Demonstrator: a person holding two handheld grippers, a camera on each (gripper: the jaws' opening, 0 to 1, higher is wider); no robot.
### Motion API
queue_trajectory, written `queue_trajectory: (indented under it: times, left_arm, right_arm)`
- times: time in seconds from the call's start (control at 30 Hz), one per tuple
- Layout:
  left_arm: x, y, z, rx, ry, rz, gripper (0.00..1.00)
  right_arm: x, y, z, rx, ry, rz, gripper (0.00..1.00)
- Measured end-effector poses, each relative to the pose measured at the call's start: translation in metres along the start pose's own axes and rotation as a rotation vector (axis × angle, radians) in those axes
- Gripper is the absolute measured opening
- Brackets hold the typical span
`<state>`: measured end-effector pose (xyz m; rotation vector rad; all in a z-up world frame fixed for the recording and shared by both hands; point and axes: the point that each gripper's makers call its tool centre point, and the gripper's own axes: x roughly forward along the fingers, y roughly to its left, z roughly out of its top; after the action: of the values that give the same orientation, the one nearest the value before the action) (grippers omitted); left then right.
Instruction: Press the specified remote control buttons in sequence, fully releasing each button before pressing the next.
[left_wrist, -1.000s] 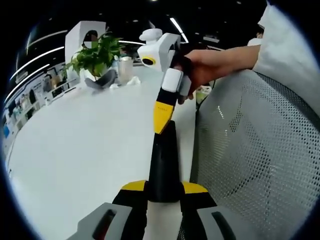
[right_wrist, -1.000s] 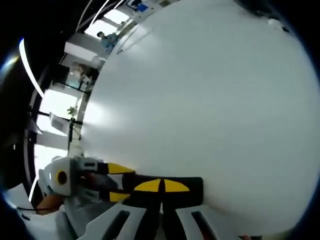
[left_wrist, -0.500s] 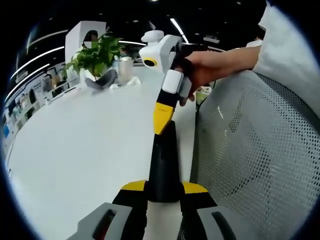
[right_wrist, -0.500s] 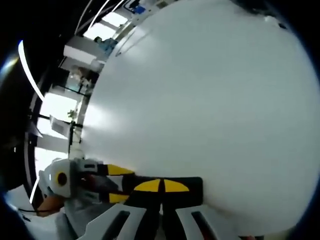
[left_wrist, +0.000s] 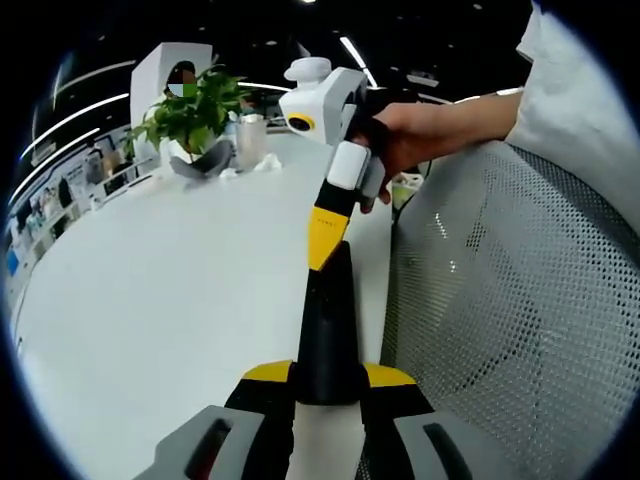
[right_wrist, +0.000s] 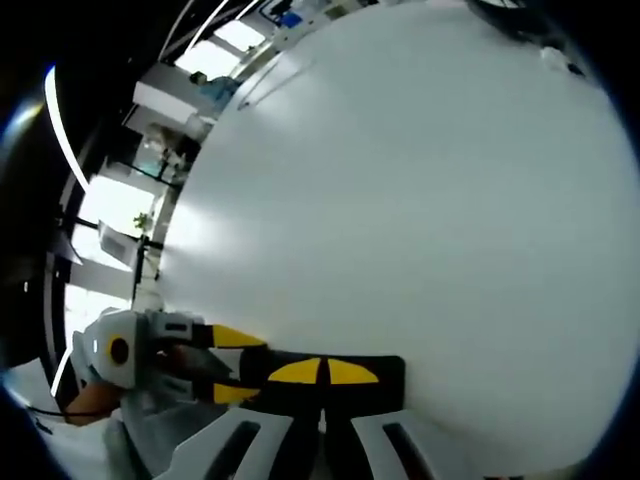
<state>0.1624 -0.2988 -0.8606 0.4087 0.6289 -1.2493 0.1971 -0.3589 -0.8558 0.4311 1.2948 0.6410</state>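
Remote: a long black plastic remote control (left_wrist: 327, 330) sits between the left gripper's yellow-tipped fingers and sticks out past them, over the table. In the right gripper view it is the dark bar (right_wrist: 385, 372) lying across, just past that gripper's yellow tips.
Left gripper: the left gripper (left_wrist: 328, 375) is clenched on the black remote near its close end, one yellow tip on each side. In the right gripper view it comes in from the left (right_wrist: 232, 352), gripping the end of the remote.
Right gripper: the right gripper (left_wrist: 324, 232) comes down from above in the left gripper view. Its yellow tip rests at the far end of the remote. Its two fingers (right_wrist: 322, 372) are pressed together, with nothing between them.
Hand: a person's hand (left_wrist: 405, 140) holds the white body of the right gripper.
Table: a big smooth white table (left_wrist: 160, 280) lies under the remote and to the left of the fingers.
Chair: a grey mesh chair back (left_wrist: 500, 300) stands just to the right of the fingers.
Far off: a green leafy plant in a grey pot (left_wrist: 193, 120) and a clear cup (left_wrist: 250, 138) stand at the far end of the table.
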Motion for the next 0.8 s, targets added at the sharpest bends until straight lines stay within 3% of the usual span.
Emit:
queue_trajectory:
  times: [0.17, 0.8]
  left_arm:
    - [0.0, 0.0, 0.0, 0.0, -0.001, 0.0, 0.24]
    - [-0.0001, -0.0008, 0.0003, 0.018, 0.006, 0.008, 0.24]
  right_arm:
    - [-0.0003, 0.0022, -0.0008, -0.047, 0.008, -0.011, 0.0]
    - [-0.0012, 0.0032, -0.002, -0.015, 0.024, 0.004, 0.0]
